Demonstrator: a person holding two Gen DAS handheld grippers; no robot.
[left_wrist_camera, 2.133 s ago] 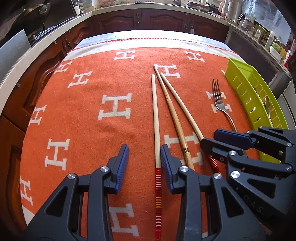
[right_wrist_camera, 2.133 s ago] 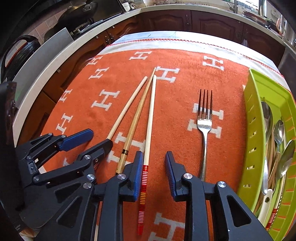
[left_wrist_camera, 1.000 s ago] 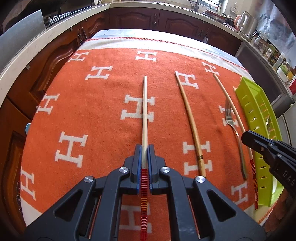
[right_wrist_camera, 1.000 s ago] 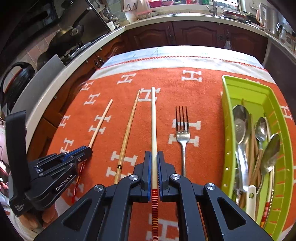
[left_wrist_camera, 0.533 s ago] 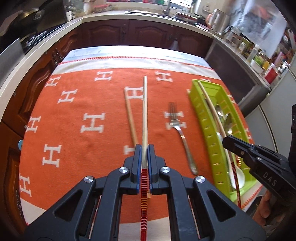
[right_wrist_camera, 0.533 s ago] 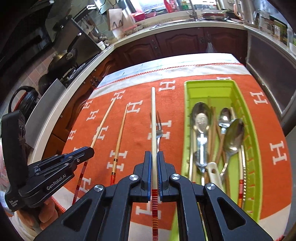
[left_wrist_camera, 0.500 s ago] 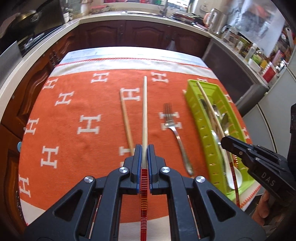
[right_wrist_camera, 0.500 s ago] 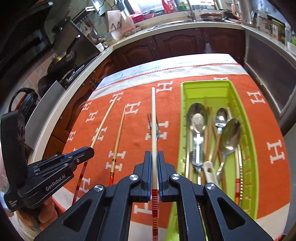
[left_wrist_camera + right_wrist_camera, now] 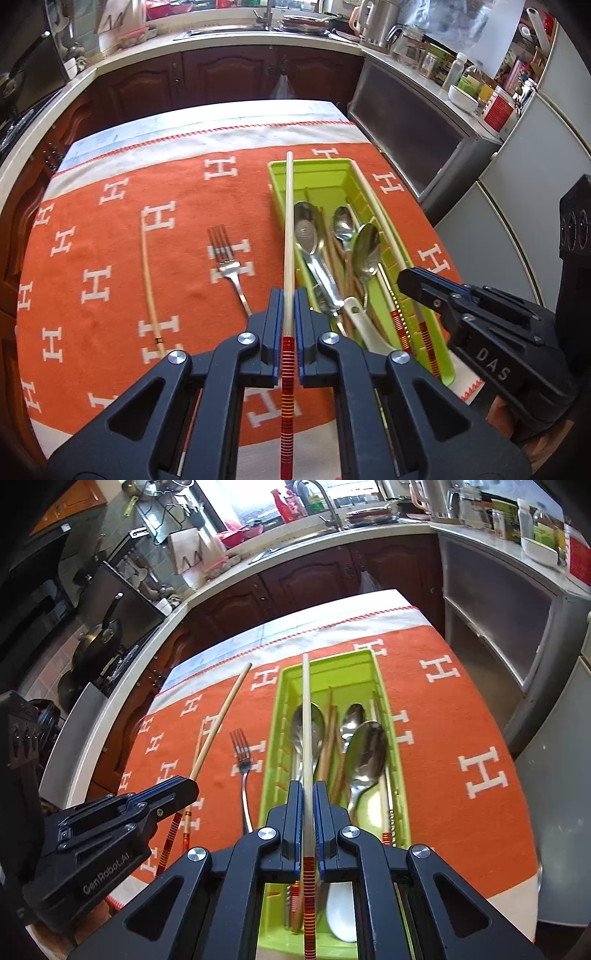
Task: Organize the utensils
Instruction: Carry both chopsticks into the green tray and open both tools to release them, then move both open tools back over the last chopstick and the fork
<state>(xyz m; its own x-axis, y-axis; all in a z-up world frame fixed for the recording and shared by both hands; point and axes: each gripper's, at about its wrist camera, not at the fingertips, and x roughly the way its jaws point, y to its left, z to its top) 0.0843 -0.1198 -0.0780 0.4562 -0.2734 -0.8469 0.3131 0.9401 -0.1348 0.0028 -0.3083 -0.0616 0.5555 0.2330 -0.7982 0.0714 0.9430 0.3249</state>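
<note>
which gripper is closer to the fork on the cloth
Left. The left gripper, shut on a chopstick, hangs just beside the fork. The right gripper holds its chopstick over the green tray, farther off.

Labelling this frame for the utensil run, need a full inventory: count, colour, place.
held chopsticks: 2, pale wood with red-striped ends, one per gripper, over the tray
loose chopstick: 1, pale wood, on the blanket left of the fork
fork: 1, steel, on the blanket
tray: 1, lime green, right side of the blanket
spoons: 3 steel, in the tray, with chopsticks and a white utensil
blanket: 1, orange with white H marks, on the table
left hand-held gripper: shut on a chopstick
right hand-held gripper: shut on a chopstick
</note>
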